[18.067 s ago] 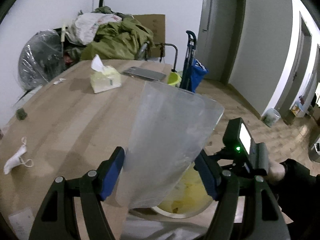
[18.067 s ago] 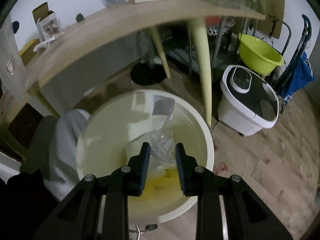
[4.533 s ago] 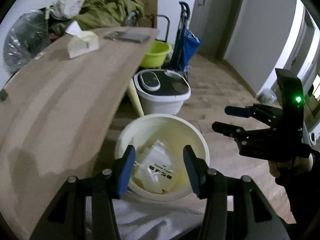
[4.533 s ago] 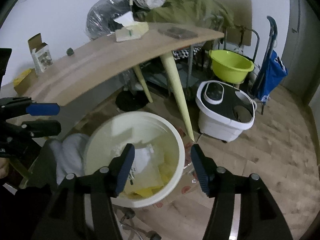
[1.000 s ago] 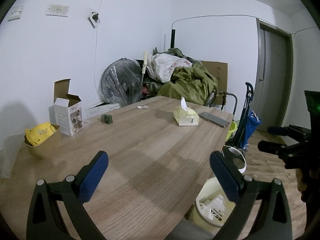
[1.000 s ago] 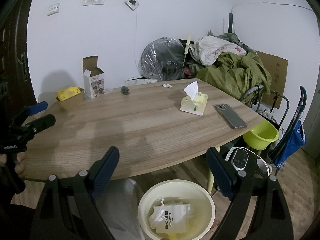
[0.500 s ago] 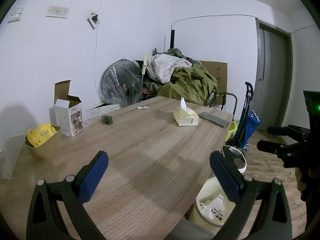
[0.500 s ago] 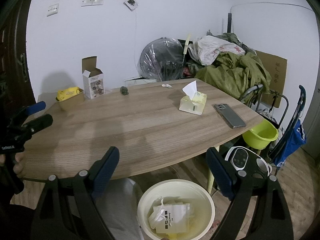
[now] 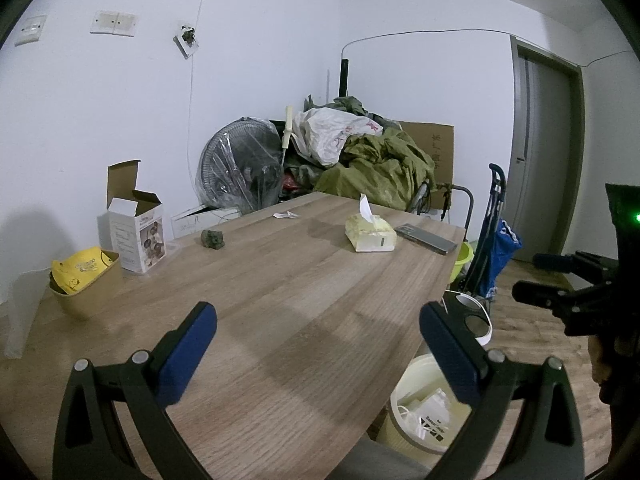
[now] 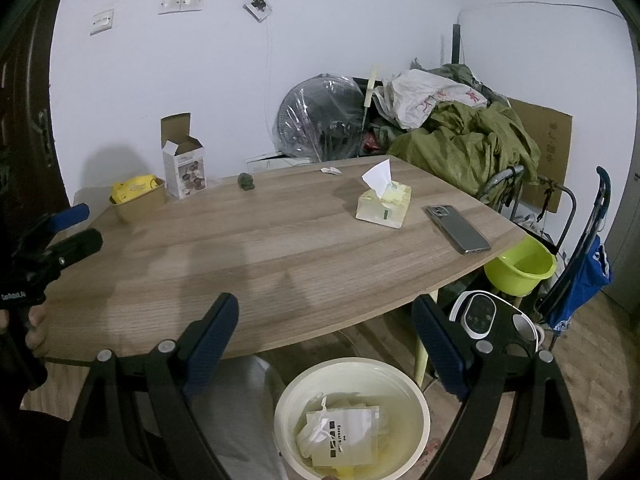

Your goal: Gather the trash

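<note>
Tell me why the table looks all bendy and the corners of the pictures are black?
Both wrist views come through a fisheye lens: in the right wrist view the table edge bows round, in the left wrist view the door frame leans, and black corners ring both. The light is dim and bluish, with soft shadows.

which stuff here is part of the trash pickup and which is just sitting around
Part of the job:
- cream bin on the floor, already holding white packets
- small paper scrap at the table's far edge
- both grippers, left and right, open and empty

Just lying about:
- tissue box
- phone
- open carton
- green basin
</note>
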{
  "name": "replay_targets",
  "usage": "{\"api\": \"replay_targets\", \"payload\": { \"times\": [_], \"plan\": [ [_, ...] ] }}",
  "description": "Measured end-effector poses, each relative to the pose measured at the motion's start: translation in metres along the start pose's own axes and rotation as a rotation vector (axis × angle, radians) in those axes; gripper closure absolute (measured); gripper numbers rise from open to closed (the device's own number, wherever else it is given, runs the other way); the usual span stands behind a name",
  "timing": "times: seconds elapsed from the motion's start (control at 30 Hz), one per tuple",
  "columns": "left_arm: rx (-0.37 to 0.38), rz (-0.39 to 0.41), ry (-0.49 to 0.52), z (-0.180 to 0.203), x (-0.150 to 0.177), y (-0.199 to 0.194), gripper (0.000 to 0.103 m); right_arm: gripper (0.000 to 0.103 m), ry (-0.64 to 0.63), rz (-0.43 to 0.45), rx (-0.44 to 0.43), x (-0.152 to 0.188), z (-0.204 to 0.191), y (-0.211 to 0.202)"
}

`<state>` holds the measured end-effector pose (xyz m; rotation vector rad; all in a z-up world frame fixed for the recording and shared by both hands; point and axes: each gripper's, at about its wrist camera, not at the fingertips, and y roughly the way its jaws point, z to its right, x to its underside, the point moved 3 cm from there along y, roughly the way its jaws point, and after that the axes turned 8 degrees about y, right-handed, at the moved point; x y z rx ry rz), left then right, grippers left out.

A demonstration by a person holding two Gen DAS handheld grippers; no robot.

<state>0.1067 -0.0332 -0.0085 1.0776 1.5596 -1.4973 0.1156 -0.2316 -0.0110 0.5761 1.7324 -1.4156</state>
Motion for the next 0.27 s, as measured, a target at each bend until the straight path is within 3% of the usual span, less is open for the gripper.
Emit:
{"api": "replay_targets", "payload": {
  "times": [0.27],
  "plan": [
    [-0.001, -0.001, 0.001, 0.0004, -0.0009, -0.0002, 0.002, 0.016, 0.001, 0.001, -0.002, 0.0001, 0.0001, 0.0000]
  ]
}}
